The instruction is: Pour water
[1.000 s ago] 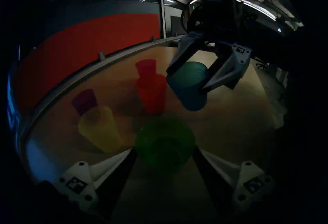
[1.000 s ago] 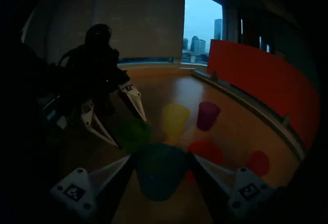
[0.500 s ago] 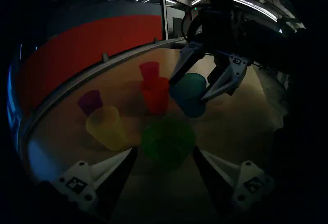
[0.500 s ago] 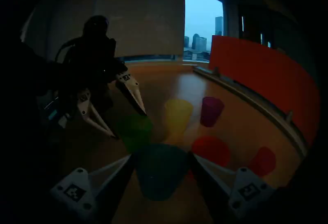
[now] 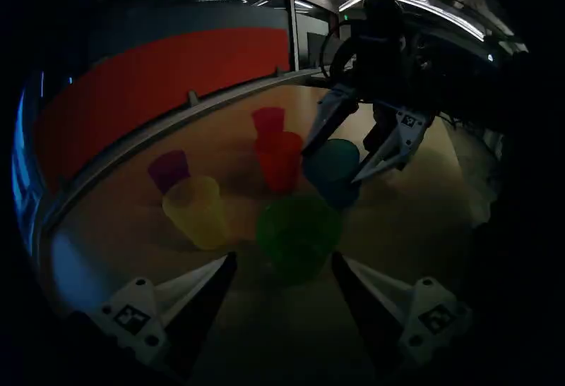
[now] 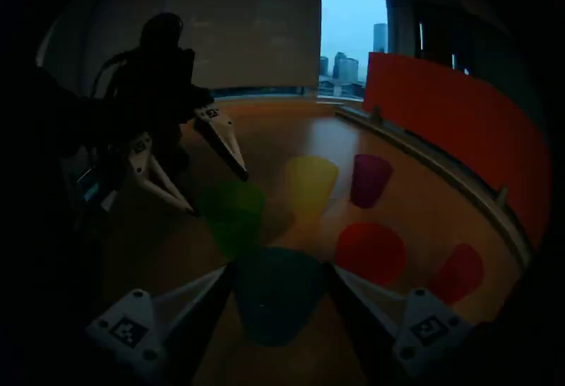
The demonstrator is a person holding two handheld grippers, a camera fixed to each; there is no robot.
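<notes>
In the left gripper view, a green cup [image 5: 298, 234] stands on the wooden table [image 5: 417, 209] just past my left gripper [image 5: 282, 262]. The jaws are apart, and a dark gap shows between the left finger and the cup. Beyond it, my right gripper [image 5: 330, 167] holds a teal cup [image 5: 332, 171] roughly upright, low over the table. In the right gripper view, the teal cup [image 6: 277, 301] sits between my right gripper's [image 6: 279, 273] fingers, which press on both its sides. The green cup [image 6: 232, 213] stands by the left gripper [image 6: 217, 194]. No water is discernible in the dim light.
A yellow cup [image 5: 196, 209], a purple cup [image 5: 168, 169] and two red cups [image 5: 280, 160] [image 5: 269, 119] stand beyond the green one. A rail and an orange panel [image 5: 155, 75] run along the table's far side. A dark-clad person [image 6: 159, 82] stands behind the left gripper.
The right gripper has drawn back and lowered the teal cup from a tilt to nearly upright. The green cup now lies farther out from the left gripper's fingers.
</notes>
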